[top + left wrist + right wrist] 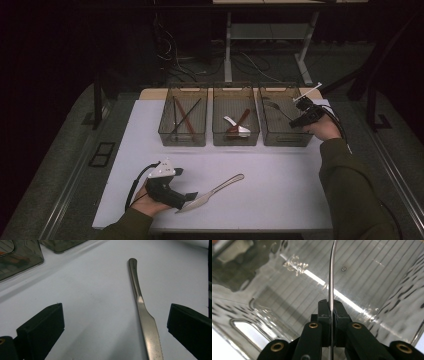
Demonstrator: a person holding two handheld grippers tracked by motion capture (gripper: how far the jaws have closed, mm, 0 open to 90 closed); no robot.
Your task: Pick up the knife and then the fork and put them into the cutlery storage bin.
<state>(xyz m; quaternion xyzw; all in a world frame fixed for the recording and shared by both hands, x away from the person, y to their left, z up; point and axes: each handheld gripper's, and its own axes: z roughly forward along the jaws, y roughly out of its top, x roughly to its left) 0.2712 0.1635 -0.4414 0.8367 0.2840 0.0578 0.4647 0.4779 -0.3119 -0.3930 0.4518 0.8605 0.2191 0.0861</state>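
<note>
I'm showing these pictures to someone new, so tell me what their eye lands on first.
Three clear bins in a row at the far side of the white table stand out first. At the rightmost one, the right gripper is clamped on a thin fork that reaches into it. Near the front, a table knife lies flat between the open jaws of the left gripper.

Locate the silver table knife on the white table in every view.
High view: silver table knife low centre, blade by the left gripper.
Left gripper view: right of centre, between the open jaws.
Right gripper view: faces into a smoky clear plastic bin, away from it.
Shared landmark: the bins.
</note>
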